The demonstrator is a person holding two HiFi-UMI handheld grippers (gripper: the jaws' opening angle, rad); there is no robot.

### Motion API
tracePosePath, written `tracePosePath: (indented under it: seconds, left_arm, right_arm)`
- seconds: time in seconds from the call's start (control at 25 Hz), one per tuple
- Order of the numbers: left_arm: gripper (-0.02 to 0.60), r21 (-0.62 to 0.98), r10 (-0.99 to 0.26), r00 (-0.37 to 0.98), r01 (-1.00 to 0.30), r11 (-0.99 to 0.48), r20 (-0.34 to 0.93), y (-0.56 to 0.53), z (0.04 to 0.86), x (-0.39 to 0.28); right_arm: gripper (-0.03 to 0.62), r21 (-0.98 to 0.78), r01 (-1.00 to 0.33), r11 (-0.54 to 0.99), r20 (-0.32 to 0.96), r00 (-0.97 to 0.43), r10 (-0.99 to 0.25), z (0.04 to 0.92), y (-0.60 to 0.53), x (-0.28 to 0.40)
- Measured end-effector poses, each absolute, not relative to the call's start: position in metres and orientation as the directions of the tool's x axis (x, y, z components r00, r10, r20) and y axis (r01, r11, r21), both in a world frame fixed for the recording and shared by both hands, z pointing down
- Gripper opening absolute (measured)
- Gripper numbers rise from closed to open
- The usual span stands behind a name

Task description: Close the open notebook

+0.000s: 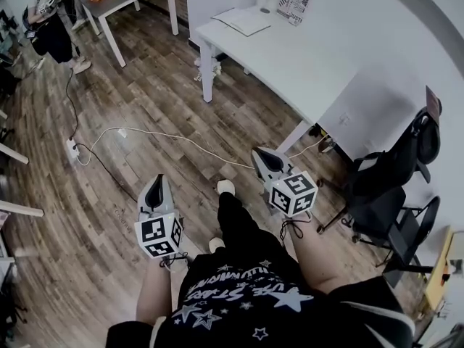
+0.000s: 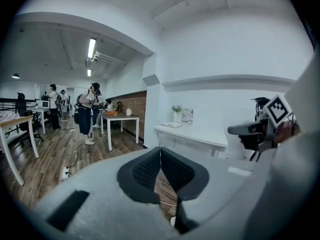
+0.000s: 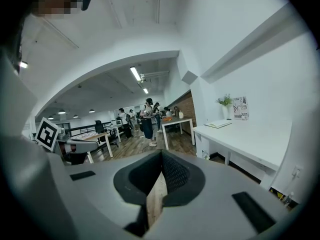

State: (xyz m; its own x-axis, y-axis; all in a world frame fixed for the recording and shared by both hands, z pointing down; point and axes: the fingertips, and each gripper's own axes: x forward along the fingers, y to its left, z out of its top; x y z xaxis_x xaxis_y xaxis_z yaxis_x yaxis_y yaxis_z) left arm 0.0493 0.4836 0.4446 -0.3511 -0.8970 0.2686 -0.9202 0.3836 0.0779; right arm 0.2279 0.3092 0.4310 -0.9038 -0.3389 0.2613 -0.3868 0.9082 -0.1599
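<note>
White-paged open notebook (image 1: 245, 22) lies ahead on white desk (image 1: 304, 64); left gripper (image 1: 155, 183) and right gripper (image 1: 265, 156) closed, empty (out of reach).

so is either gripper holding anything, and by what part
Nothing is held. The left gripper and right gripper both have jaws together with nothing between them; the notebook lies on the white table, away from both.
</note>
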Motion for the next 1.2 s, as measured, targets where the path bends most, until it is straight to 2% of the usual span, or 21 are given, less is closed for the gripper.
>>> tracePosePath:
  seconds: [0.36, 0.4, 0.48, 0.52, 0.72, 0.96, 1.2]
  left_arm:
    - [0.025, 0.116, -0.904, -0.347, -0.916, 0.384, 0.252, 0.426, 0.446, 0.01]
    - [0.051, 0.118, -0.906, -0.341, -0.918, 0.378, 0.252, 0.413, 0.446, 0.003]
    - [0.191, 0.123, -0.91, -0.332, -0.921, 0.37, 0.247, 0.385, 0.444, -0.011]
    - [0.227, 0.122, -0.911, -0.332, -0.922, 0.369, 0.245, 0.371, 0.443, -0.019]
    - [0.291, 0.133, -0.905, -0.34, -0.915, 0.382, 0.257, 0.298, 0.438, -0.058]
    - [0.305, 0.135, -0.897, -0.358, -0.906, 0.401, 0.26, 0.22, 0.431, -0.093]
    - [0.305, 0.138, -0.9, -0.351, -0.909, 0.393, 0.258, 0.155, 0.427, -0.111]
  right_arm:
    - [0.002, -0.178, -0.388, 0.904, 0.241, -0.908, -0.342, 0.439, 0.249, 0.188]
    - [0.002, -0.185, -0.388, 0.903, 0.242, -0.908, -0.341, 0.44, 0.237, 0.181]
    - [0.002, -0.197, -0.385, 0.901, 0.242, -0.91, -0.336, 0.441, 0.209, 0.165]
    - [0.002, -0.201, -0.382, 0.902, 0.242, -0.912, -0.332, 0.441, 0.194, 0.156]
    - [0.002, -0.21, -0.348, 0.914, 0.236, -0.925, -0.298, 0.435, 0.117, 0.104]
    - [0.002, -0.219, -0.314, 0.924, 0.216, -0.939, -0.268, 0.424, 0.034, 0.058]
    - [0.002, -0.236, -0.322, 0.917, 0.217, -0.937, -0.273, 0.427, -0.026, 0.045]
